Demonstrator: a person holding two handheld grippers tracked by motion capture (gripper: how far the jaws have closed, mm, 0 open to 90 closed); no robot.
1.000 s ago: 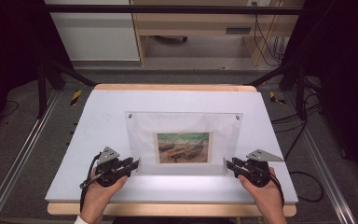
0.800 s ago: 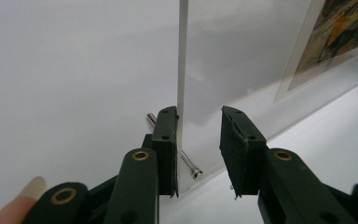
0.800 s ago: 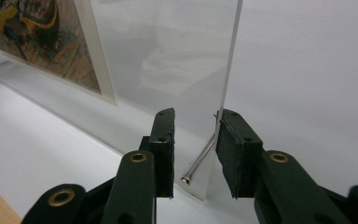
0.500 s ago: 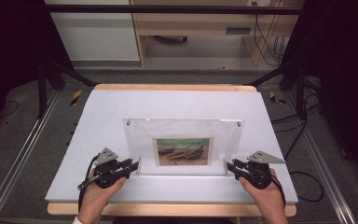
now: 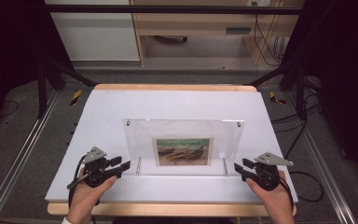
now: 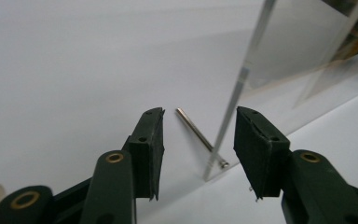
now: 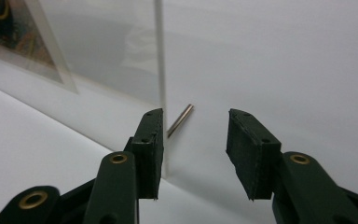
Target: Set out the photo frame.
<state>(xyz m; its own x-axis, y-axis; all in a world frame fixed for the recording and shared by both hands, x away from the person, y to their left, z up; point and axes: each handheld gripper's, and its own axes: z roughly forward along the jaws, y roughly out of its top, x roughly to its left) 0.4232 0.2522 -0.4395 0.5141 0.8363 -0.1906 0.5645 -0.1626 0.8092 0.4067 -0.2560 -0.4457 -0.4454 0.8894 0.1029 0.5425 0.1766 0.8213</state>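
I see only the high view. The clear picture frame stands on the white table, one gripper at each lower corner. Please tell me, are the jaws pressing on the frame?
Observer: No. In the left gripper view the left gripper has just opened; the clear frame edge stands between its pads, untouched.
Operator: And the right one?
Observer: The right gripper has just opened too; the frame's edge runs beside its left pad, and I cannot tell if it touches.
Operator: What supports the frame?
Observer: A thin metal pin sticks out at its foot, resting on the table.
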